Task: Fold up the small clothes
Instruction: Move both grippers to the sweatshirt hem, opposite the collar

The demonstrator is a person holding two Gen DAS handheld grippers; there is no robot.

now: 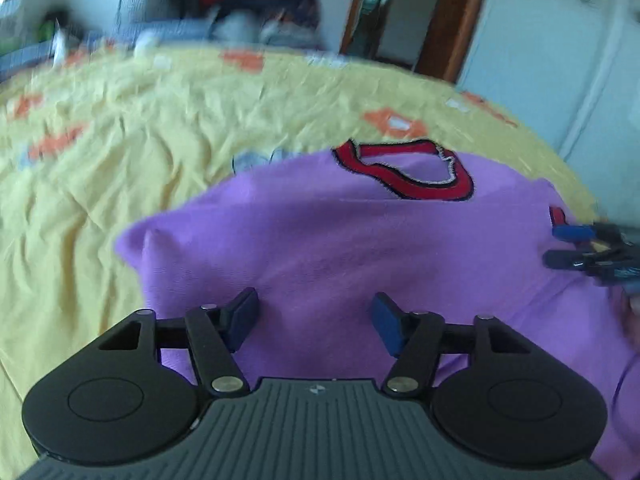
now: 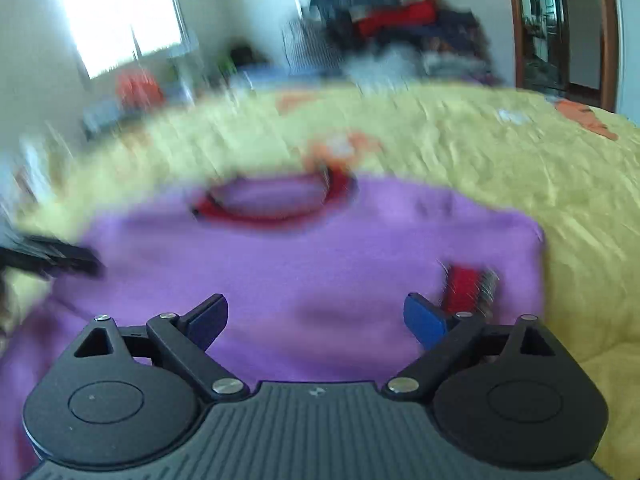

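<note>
A small purple top (image 1: pixel 340 240) with a red collar (image 1: pixel 404 168) lies on a yellow bedspread (image 1: pixel 120 160). Its sleeves look folded inward; a red cuff (image 2: pixel 464 286) lies on the body at the right. My left gripper (image 1: pixel 314 320) is open and empty, just above the top's lower part. My right gripper (image 2: pixel 316 320) is open and empty, also over the top; it shows at the right edge of the left wrist view (image 1: pixel 576 246). The left gripper shows at the left edge of the right wrist view (image 2: pixel 52 260). The right wrist view is motion-blurred.
The bedspread (image 2: pixel 520 152) has orange patches and wrinkles. A pile of clothes (image 2: pixel 400 20) sits beyond the bed's far edge. A wooden door frame (image 1: pixel 452 20) and white wardrobe (image 1: pixel 560 60) stand at the right. A bright window (image 2: pixel 120 12) is at the left.
</note>
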